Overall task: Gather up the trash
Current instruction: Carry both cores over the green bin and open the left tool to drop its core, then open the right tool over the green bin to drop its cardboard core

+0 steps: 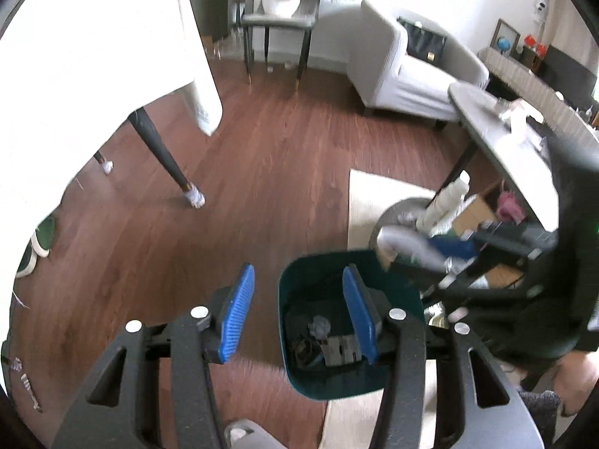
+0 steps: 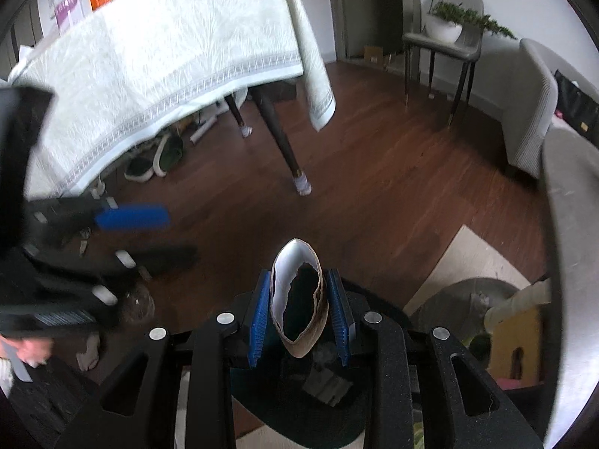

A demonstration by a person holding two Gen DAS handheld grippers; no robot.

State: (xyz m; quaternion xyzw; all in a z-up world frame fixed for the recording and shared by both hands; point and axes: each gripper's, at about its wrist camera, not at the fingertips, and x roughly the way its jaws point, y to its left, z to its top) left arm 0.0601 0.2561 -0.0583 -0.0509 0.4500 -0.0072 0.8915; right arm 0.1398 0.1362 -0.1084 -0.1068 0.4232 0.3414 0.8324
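Here the right claw is clamped on a torn cardboard tube, squashed between its pads above the teal bin. The left claw hangs apart, empty. Released off-centre, the tube could clip the rim and land on the floor.

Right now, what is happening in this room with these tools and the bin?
A person is collecting trash with a hand-held gripper in each hand. The right hand-held gripper is shut on a squashed cardboard tube and holds it above the dark green bin on the wooden floor. The left hand-held gripper is open and empty, also over the bin. Some crumpled paper and other scraps already lie inside.
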